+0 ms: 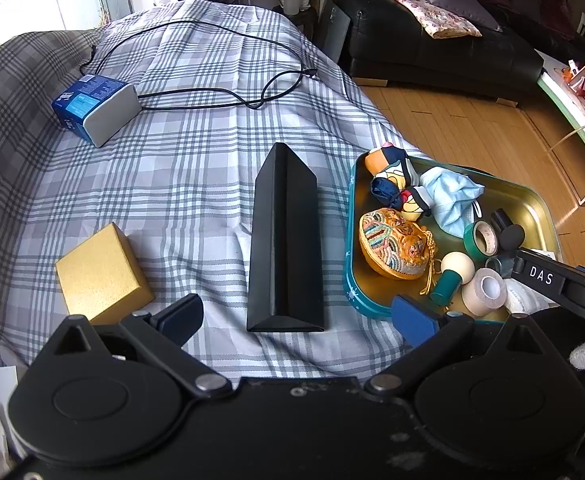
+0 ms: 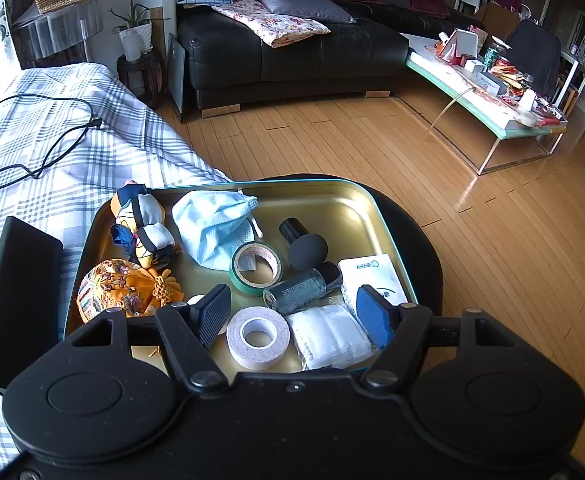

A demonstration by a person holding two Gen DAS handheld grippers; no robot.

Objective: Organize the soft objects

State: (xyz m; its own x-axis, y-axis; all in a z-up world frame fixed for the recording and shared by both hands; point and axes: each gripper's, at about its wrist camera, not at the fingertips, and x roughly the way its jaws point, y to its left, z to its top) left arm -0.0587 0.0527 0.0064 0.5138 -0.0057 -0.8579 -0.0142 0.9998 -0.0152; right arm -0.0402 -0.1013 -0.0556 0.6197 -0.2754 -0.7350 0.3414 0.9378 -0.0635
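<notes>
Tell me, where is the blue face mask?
The blue face mask lies crumpled at the far side of the gold tray, between the little cloth doll and the green tape roll.

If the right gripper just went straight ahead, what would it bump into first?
Probably the white tape roll, lying in the tray right between the open right gripper fingers. The green tape roll lies beyond it. Depth is hard to judge here.

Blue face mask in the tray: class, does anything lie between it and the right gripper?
Yes. The green tape roll, white tape roll and dark bottle lie between the open right gripper and the blue face mask.
</notes>
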